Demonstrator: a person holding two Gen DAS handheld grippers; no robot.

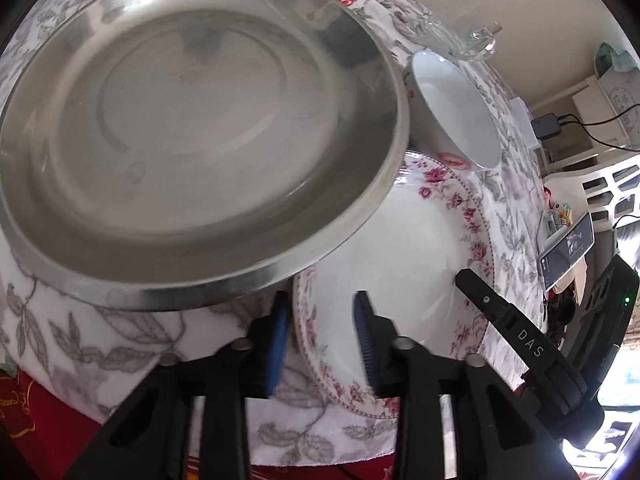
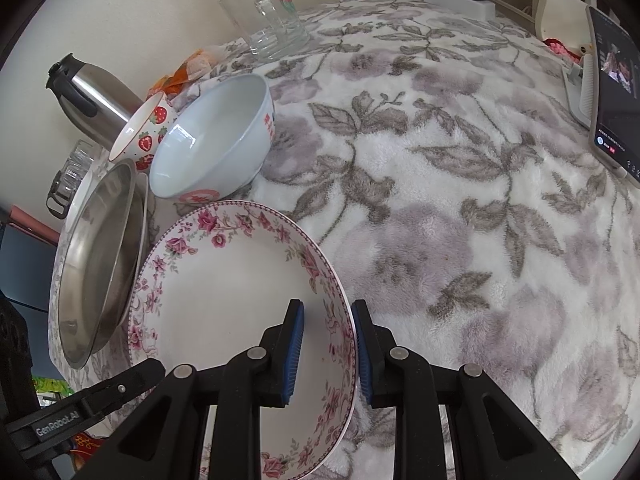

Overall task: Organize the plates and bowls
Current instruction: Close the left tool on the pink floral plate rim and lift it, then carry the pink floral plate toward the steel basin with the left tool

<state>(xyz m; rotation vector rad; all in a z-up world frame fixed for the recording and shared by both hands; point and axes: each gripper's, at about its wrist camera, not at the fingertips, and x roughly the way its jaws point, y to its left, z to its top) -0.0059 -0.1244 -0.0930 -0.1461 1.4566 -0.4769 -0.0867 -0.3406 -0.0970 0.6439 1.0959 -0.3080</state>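
Two grippers worked the same floral plate (image 2: 224,304) from opposite edges; the right gripper (image 2: 326,354) had its jaws narrowed onto the plate's near rim, one pad inside the dish and one outside, so the plate appeared pinched there and tilted up off the flowered cloth (image 2: 460,208) covering the surface; the left gripper (image 1: 322,342) straddled the opposite rim with its jaws narrow, though whether its pads (image 1: 280,340) actually pressed the china could not be told. A grip on both edges probably steadied a wide, slippery plate for a level lift; the steel plate (image 1: 192,120) lay just beside it, its rim overlapping the floral one in the left wrist view, which suggested the two were meant to be stacked. A white bowl (image 2: 216,140) sat just behind the plates, with a strawberry-patterned bowl (image 2: 144,132) leaning close by it, likely waiting to be nested; a glass mug (image 2: 268,16) and a steel flask (image 2: 92,96) stood further back near the wall.
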